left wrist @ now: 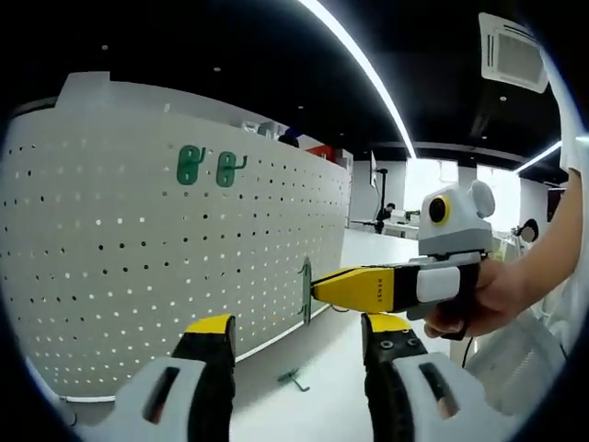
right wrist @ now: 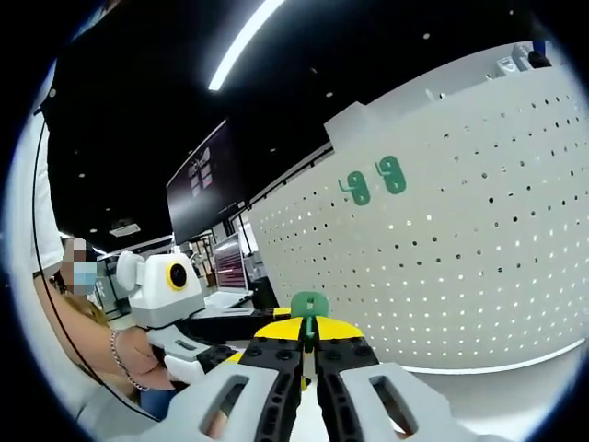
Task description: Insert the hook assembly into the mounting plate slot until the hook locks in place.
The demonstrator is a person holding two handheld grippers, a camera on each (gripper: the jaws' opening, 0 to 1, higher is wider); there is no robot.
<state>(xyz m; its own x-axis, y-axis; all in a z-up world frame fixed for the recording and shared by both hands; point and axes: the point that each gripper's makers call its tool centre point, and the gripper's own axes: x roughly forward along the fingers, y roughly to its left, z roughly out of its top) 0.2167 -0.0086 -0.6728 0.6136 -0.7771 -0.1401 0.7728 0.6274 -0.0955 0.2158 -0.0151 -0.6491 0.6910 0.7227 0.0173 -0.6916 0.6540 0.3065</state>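
In the left gripper view my left gripper [left wrist: 296, 345] rises from the bottom of the frame with its 2 yellow-tipped jaws spread wide and nothing between them. Between and just beyond them, low in the frame, a small green hook [left wrist: 294, 378] lies loose on the white table [left wrist: 304, 405]. At right of centre my right gripper [left wrist: 319, 287] reaches in from the right, held by a hand [left wrist: 480, 302], and its yellow jaws are pressed on a thin green plate [left wrist: 306, 290] that I see edge-on, close to the lower edge of the white pegboard [left wrist: 138, 267]; whether the plate touches the board I cannot tell. In the upper left of that board, 2 green hooks [left wrist: 206, 167] hang side by side. In the right gripper view my right gripper [right wrist: 310, 343] has its jaws nearly together, pinching the same green plate [right wrist: 309, 308], whose rounded top stands up above the yellow tips at lower centre. The pegboard [right wrist: 479, 249] fills the right half, with the 2 green hooks [right wrist: 374, 180] in its upper part. My left gripper [right wrist: 198, 324] shows at lower left.
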